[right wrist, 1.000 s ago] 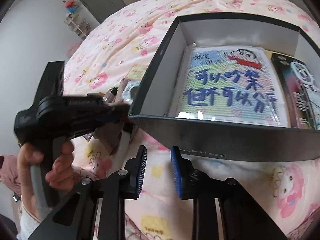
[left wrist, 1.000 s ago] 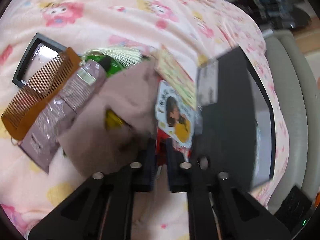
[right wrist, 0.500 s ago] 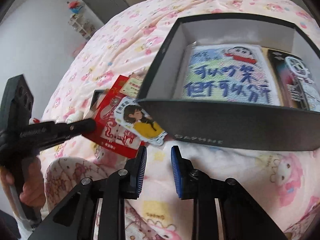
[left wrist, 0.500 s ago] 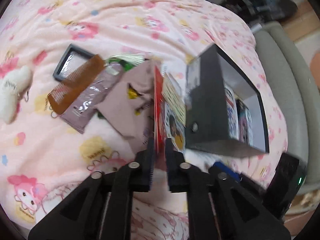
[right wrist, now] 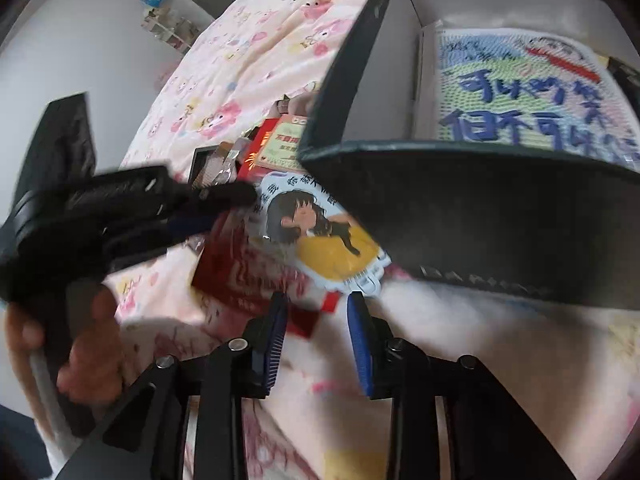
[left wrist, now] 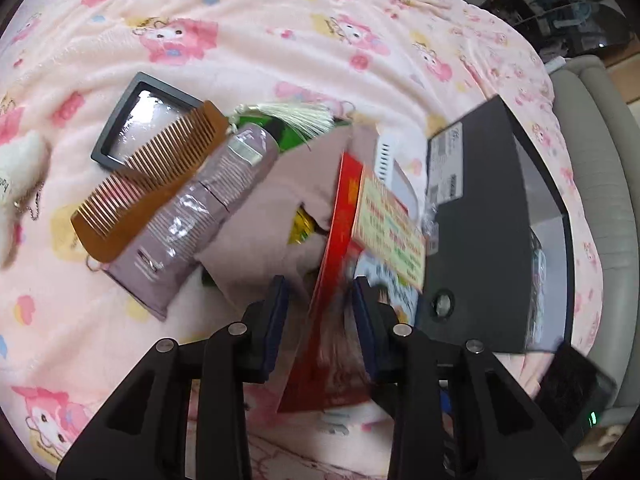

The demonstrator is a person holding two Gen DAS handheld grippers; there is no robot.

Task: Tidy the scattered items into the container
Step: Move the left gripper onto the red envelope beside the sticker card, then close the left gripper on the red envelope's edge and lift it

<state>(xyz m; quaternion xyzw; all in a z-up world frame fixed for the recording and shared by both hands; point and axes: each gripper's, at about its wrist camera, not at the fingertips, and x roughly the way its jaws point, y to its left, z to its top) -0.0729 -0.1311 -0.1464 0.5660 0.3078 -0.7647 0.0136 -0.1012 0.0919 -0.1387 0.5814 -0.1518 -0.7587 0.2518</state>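
A flat red paper packet (left wrist: 340,280), topped with cartoon stickers, was seen between the parted fingers of the left gripper (left wrist: 320,308), just beside the open black cardboard box (left wrist: 480,240); whether it was gripped could not be told. The right gripper (right wrist: 316,340) was held open and empty. Lifting the packet over the box wall was judged the next requirement.

Soft daylight, even — strong fisheye bending at edges; motion blur smears nearest objects, glare minimal.
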